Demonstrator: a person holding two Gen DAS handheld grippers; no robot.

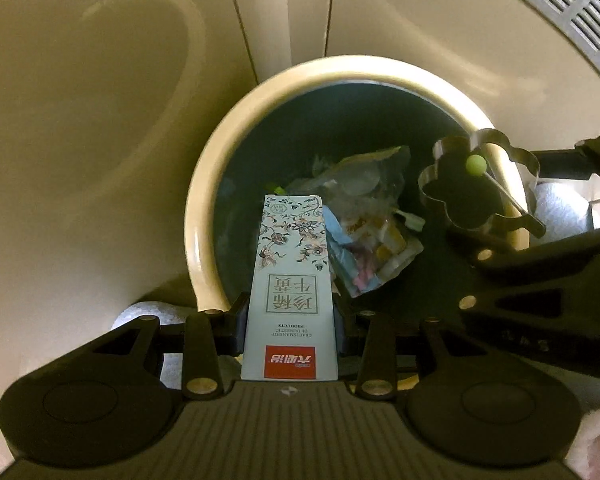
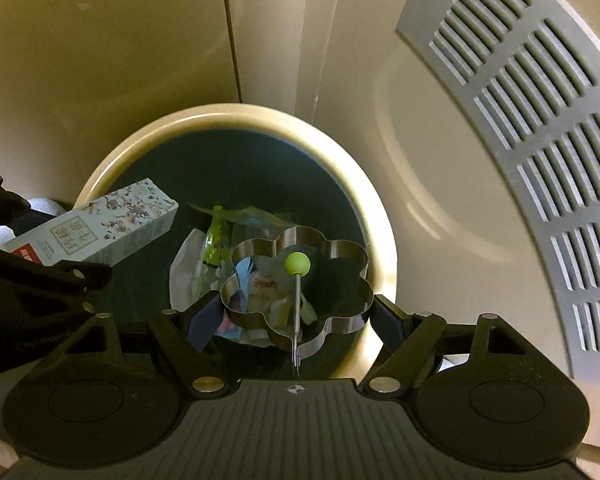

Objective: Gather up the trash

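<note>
Over the bin at frame centre, the left gripper clamped a carton and the right gripper gripped a flower-shaped ring, each inside the cream rim with dark room below, where the wrappers lay blurred and partly hidden.

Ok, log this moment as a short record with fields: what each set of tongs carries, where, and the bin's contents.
left tongs: shut on pale blue floral carton, held over the bin
right tongs: shut on flower-shaped metal ring with green-knobbed wire handle
bin: round, cream rim, dark inside, directly below both
bin contents: plastic wrappers
both items: not yet released
</note>
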